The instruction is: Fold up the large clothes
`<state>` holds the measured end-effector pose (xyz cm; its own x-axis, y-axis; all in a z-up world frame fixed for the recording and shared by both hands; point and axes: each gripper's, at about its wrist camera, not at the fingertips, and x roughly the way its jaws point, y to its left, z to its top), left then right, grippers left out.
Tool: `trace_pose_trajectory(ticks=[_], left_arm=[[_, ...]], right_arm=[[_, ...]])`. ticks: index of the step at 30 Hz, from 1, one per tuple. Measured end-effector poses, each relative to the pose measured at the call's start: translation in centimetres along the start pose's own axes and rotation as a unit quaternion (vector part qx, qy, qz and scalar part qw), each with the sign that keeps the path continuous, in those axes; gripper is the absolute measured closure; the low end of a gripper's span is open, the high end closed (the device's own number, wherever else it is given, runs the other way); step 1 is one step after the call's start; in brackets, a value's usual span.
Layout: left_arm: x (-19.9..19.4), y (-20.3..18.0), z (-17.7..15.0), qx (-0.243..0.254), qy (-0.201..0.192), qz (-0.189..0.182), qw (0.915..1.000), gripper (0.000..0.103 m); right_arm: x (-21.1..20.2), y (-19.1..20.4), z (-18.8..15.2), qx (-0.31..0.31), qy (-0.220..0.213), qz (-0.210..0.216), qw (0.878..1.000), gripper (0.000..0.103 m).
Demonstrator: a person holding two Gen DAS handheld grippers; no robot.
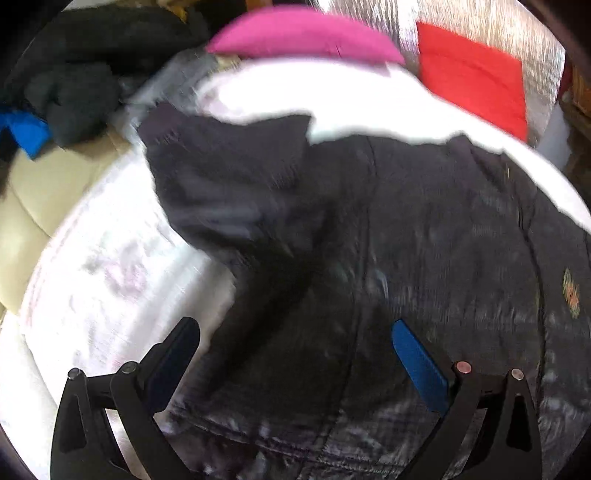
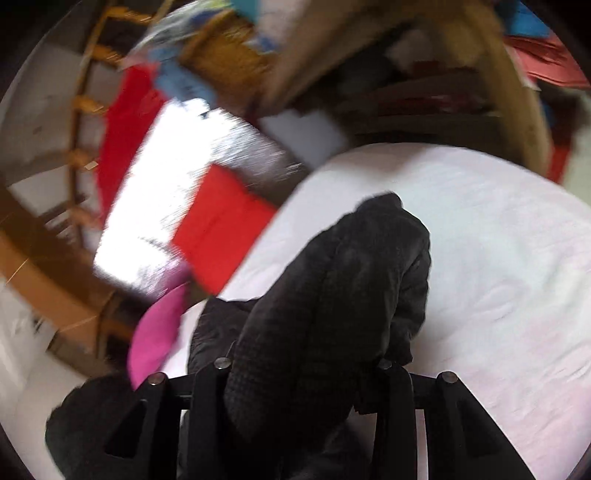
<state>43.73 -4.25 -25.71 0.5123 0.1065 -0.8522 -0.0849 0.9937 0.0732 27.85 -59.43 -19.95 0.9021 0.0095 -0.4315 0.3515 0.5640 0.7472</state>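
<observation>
A large black garment (image 1: 388,258) lies spread over a white bed sheet (image 1: 103,266), one sleeve or corner reaching up left. My left gripper (image 1: 295,332) is open just above its near part, blue-padded fingers (image 1: 417,362) wide apart and holding nothing. In the right wrist view my right gripper (image 2: 303,369) is shut on a bunched fold of the same black garment (image 2: 332,288), which drapes over the fingers and hides their tips, lifted above the white sheet (image 2: 498,258). Both views are motion-blurred.
A pink cushion (image 1: 303,33) and a red cushion (image 1: 476,77) sit at the bed's far edge. Dark clothes (image 1: 74,85) are piled at far left on a beige surface. Wooden shelving (image 2: 424,92) and a wooden ladder (image 2: 85,107) stand beyond the bed.
</observation>
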Motion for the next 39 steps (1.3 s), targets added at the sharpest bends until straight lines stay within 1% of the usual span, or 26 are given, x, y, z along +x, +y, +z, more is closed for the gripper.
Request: trace_pose_trajectory(ticks=[1, 2, 4, 6, 7, 9, 10, 11, 13, 15, 17, 18, 19, 20, 22, 24, 27, 28, 29, 31, 32, 33, 34, 35, 37, 39], left_arm=[[0.8, -0.2, -0.2, 0.008, 0.018, 0.004, 0.9998, 0.0], [1.2, -0.3, -0.4, 0.012, 0.023, 0.01, 0.9996, 0.0], [1.1, -0.2, -0.4, 0.011, 0.018, 0.009, 0.9997, 0.0], [0.8, 0.3, -0.2, 0.001, 0.02, 0.002, 0.9998, 0.0], [0.7, 0.8, -0.2, -0.007, 0.018, -0.001, 0.9998, 0.0], [0.2, 1.9, 0.2, -0.029, 0.01, -0.01, 0.9995, 0.0], [0.0, 2.4, 0.5, -0.039, 0.006, -0.014, 0.9991, 0.0], [-0.3, 3.1, 0.8, -0.051, -0.001, -0.02, 0.9985, 0.0], [-0.9, 4.1, 1.2, -0.069, -0.011, -0.034, 0.997, 0.0], [-1.4, 4.9, 1.7, -0.084, -0.018, -0.056, 0.9947, 0.0], [-1.8, 5.5, 2.0, -0.094, -0.025, -0.075, 0.9924, 0.0], [-2.1, 5.8, 2.2, -0.099, -0.029, -0.09, 0.9906, 0.0], [-2.2, 6.1, 2.3, -0.101, -0.031, -0.103, 0.9891, 0.0], [-2.4, 6.0, 2.4, -0.102, -0.033, -0.113, 0.9878, 0.0], [-2.7, 6.2, 2.7, -0.103, -0.04, -0.139, 0.9841, 0.0], [-3.3, 5.8, 2.6, -0.101, -0.045, -0.168, 0.9796, 0.0], [-3.8, 5.2, 2.5, -0.096, -0.052, -0.213, 0.9711, 0.0], [-3.7, 4.7, 2.6, -0.093, -0.053, -0.223, 0.969, 0.0], [-3.8, 4.4, 2.5, -0.089, -0.054, -0.234, 0.9667, 0.0], [-4.0, 3.3, 2.2, -0.077, -0.052, -0.263, 0.9603, 0.0], [-3.7, 2.8, 2.2, -0.071, -0.043, -0.284, 0.9553, 0.0], [-3.4, 2.1, 2.4, -0.066, -0.029, -0.303, 0.9501, 0.0], [-2.8, 1.4, 2.8, -0.06, -0.016, -0.315, 0.9472, 0.0], [-2.4, 0.6, 3.0, -0.055, -0.004, -0.323, 0.945, 0.0], [-1.1, -0.8, 3.6, -0.054, 0.028, -0.356, 0.9327, 0.0], [0.2, -2.7, 4.0, -0.055, 0.063, -0.384, 0.9195, 0.001]], right_arm=[[0.1, 1.4, -0.8, -0.021, 0.001, 0.014, 1.0, 0.064], [0.2, 2.9, -1.5, -0.05, 0.001, 0.028, 0.998, 0.064], [0.7, 6.2, -3.5, -0.117, 0.005, 0.048, 0.992, 0.064], [1.1, 9.5, -5.8, -0.185, 0.011, 0.072, 0.98, 0.064], [1.5, 10.9, -6.9, -0.208, 0.015, 0.082, 0.975, 0.064], [2.5, 13.7, -9.6, -0.264, 0.04, 0.106, 0.958, 0.064], [2.9, 14.6, -11.0, -0.283, 0.053, 0.11, 0.951, 0.061], [3.3, 15.1, -12.1, -0.294, 0.065, 0.111, 0.947, 0.061], [5.3, 16.1, -14.5, -0.307, 0.108, 0.108, 0.939, 0.047], [7.5, 16.8, -16.6, -0.32, 0.164, 0.099, 0.928, 0.044], [9.0, 17.3, -18.5, -0.334, 0.21, 0.089, 0.915, 0.035], [9.9, 17.4, -19.6, -0.344, 0.235, 0.085, 0.905, 0.024], [10.2, 17.3, -20.6, -0.352, 0.253, 0.086, 0.897, 0.017], [10.3, 17.3, -21.2, -0.356, 0.264, 0.092, 0.892, 0.015], [10.2, 16.7, -22.5, -0.346, 0.304, 0.122, 0.879, 0.013], [10.0, 16.7, -22.7, -0.335, 0.329, 0.14, 0.872, 0.013], [8.6, 16.7, -21.7, -0.32, 0.33, 0.172, 0.871, 0.013], [7.7, 16.2, -20.6, -0.306, 0.325, 0.188, 0.875, 0.013], [7.5, 16.6, -19.4, -0.295, 0.306, 0.192, 0.884, 0.013], [6.4, 15.9, -16.7, -0.282, 0.254, 0.17, 0.91, 0.013], [6.1, 14.9, -15.3, -0.265, 0.23, 0.156, 0.923, 0.013], [5.8, 14.0, -14.2, -0.247, 0.214, 0.147, 0.933, 0.013], [5.7, 13.0, -13.1, -0.224, 0.195, 0.127, 0.947, 0.013], [5.7, 12.5, -12.2, -0.207, 0.184, 0.111, 0.954, 0.013], [6.7, 10.8, -11.0, -0.156, 0.177, 0.099, 0.967, 0.013], [7.5, 9.4, -10.0, -0.108, 0.174, 0.101, 0.974, 0.014]])
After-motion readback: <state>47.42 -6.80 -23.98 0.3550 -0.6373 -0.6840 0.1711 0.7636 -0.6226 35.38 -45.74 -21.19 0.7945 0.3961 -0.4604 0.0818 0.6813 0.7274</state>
